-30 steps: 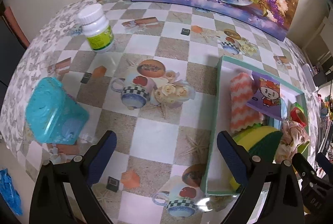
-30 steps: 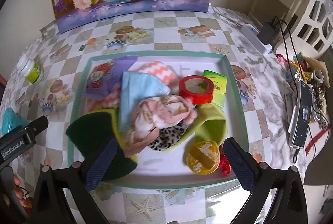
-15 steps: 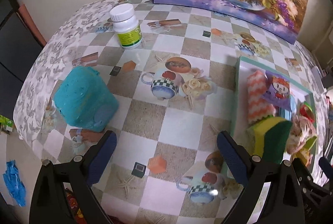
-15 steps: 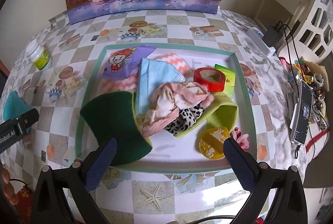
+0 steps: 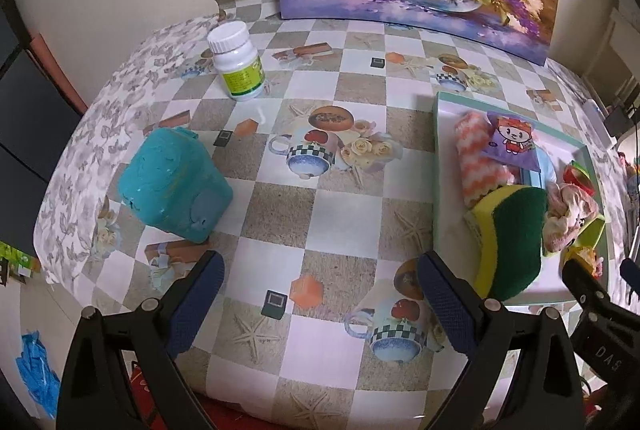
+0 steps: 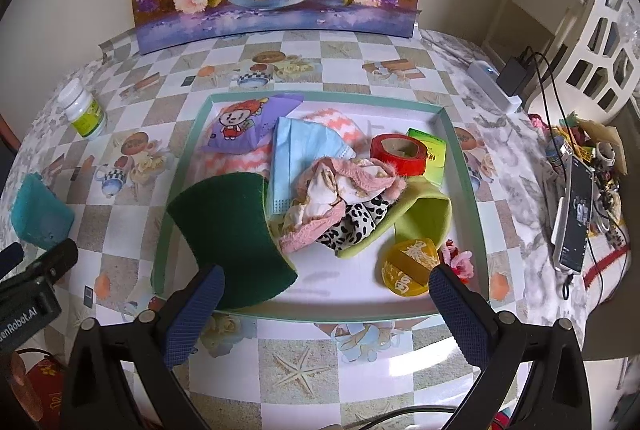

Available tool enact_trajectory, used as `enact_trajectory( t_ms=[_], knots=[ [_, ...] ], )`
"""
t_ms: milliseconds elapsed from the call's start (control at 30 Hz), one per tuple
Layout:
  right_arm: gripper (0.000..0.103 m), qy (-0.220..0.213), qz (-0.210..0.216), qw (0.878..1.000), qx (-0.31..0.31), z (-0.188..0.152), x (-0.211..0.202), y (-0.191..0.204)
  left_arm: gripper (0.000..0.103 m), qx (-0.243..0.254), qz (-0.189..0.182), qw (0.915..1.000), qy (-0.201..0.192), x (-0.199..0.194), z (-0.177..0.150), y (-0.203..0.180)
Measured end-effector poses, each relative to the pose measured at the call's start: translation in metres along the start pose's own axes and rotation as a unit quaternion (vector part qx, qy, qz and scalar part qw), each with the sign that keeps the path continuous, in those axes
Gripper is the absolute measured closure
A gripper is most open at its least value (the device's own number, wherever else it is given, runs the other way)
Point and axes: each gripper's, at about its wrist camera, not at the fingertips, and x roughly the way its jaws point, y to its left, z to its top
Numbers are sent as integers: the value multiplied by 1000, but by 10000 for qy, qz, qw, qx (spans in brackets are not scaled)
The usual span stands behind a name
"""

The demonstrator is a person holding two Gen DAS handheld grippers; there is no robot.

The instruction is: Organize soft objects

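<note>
Green scouring-pad sponge with a yellow foam back [image 6: 230, 238] lies at the near-left corner of the teal-rimmed white tray [image 6: 464, 166]; the wide, empty right claw [image 6: 326, 300] should straddle its edge squarely, while the left claw [image 5: 320, 294] hangs wide over the counter [image 5: 344, 218].

Both grippers held wide apart and empty

The left gripper [image 5: 318, 298] hangs with its two blue-padded fingers [image 5: 196, 300] spread wide, nothing between them. The right gripper [image 6: 326, 310] is likewise spread, its blue pads [image 6: 458, 314] parted with nothing clamped. In the right wrist view the left gripper's black body shows at the lower left edge; in the left wrist view the right gripper's black body shows at the lower right.
</note>
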Motion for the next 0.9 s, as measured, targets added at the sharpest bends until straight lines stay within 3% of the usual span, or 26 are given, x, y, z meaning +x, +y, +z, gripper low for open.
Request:
enact_trajectory(
  t_ms=[900],
  knots=[
    [0, -146, -18, 9999, -27, 1, -7, 3, 6, -55, -87, 9999, -86, -7, 0, 2]
  ],
)
